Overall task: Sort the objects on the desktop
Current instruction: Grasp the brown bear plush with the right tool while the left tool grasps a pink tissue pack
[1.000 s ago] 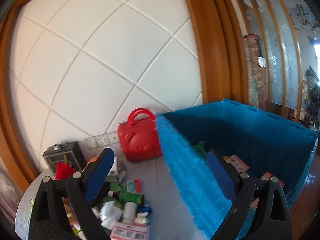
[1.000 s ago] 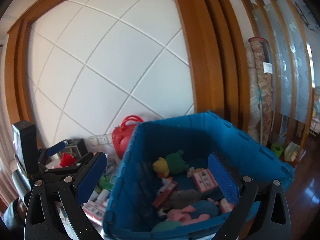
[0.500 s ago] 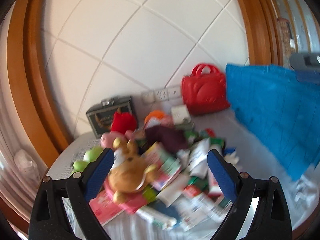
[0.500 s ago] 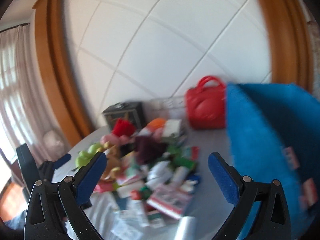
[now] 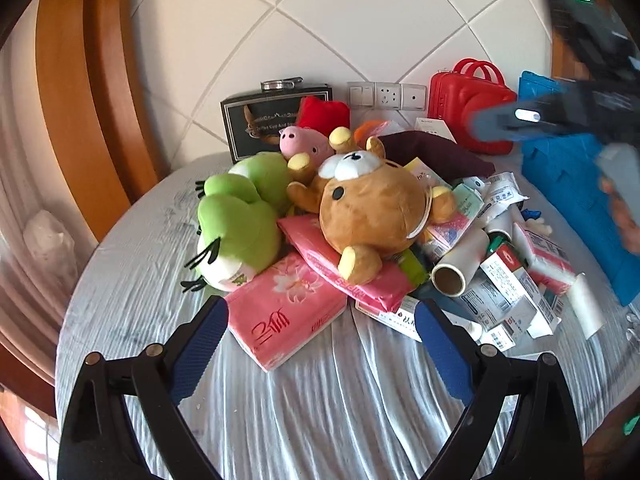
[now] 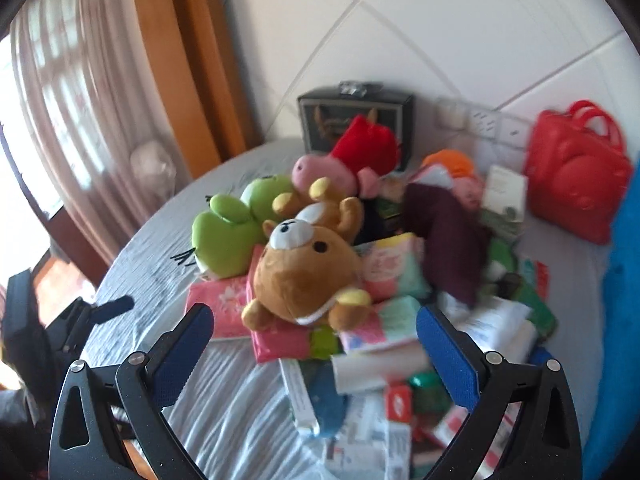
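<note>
A heap of things lies on a round table with a grey cloth point(image 5: 312, 408). A brown bear plush point(image 5: 372, 208) point(image 6: 308, 276) rests on top of pink tissue packs point(image 5: 284, 312), beside a green frog plush point(image 5: 240, 216) point(image 6: 228, 232) and a pink pig plush point(image 5: 300, 144). Small boxes, tubes and a paper roll point(image 5: 460, 264) lie to the right. My left gripper point(image 5: 320, 320) hovers open just short of the tissue packs, empty. My right gripper point(image 6: 312, 328) is open and empty over the bear; it also shows blurred in the left wrist view point(image 5: 560, 120).
A blue bin point(image 5: 580, 200) point(image 6: 620, 280) stands at the right table edge. A red handbag point(image 5: 468, 112) point(image 6: 576, 176) and a black box point(image 5: 272, 120) stand against the white tiled wall with sockets point(image 5: 384, 96). Curtains and a wooden frame lie to the left.
Both grippers have swung left from the blue bin to the heap on the table and dropped closer to it. Both stay open and empty.
</note>
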A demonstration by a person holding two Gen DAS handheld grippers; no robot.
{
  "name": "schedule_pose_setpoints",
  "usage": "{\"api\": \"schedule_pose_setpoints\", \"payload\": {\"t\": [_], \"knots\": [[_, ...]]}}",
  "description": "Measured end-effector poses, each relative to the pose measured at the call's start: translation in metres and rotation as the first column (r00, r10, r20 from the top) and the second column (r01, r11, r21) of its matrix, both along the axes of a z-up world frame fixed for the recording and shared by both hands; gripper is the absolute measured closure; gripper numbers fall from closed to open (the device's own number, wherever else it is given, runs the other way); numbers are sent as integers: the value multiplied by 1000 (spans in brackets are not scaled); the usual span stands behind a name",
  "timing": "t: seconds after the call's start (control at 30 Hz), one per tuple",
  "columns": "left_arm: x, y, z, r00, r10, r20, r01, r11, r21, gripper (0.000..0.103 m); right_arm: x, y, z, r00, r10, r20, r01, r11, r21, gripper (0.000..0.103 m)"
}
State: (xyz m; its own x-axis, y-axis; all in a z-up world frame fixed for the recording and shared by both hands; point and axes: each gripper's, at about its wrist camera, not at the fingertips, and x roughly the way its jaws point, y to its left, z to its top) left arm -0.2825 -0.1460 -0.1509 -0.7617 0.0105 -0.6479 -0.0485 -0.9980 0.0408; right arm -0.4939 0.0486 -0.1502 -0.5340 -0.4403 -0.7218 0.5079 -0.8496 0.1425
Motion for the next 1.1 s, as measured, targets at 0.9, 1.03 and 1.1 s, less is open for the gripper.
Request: {"api": "schedule_pose_setpoints", "payload": {"t": [0.9,1.03,1.1], "knots": [[-43,-68,-67,972,-210,104,210,978,7,8,-144,-119,-129,909,45,414,-168,949,266,0],[-67,-92,-83,945,-298,133,300,954,4,8,-137,-116,-128,920,55,389,-168,950,263,0],[-76,-95,-90,913,-380,147,380,924,28,8,-136,-115,-128,923,56,381,-165,952,259,0]]}}
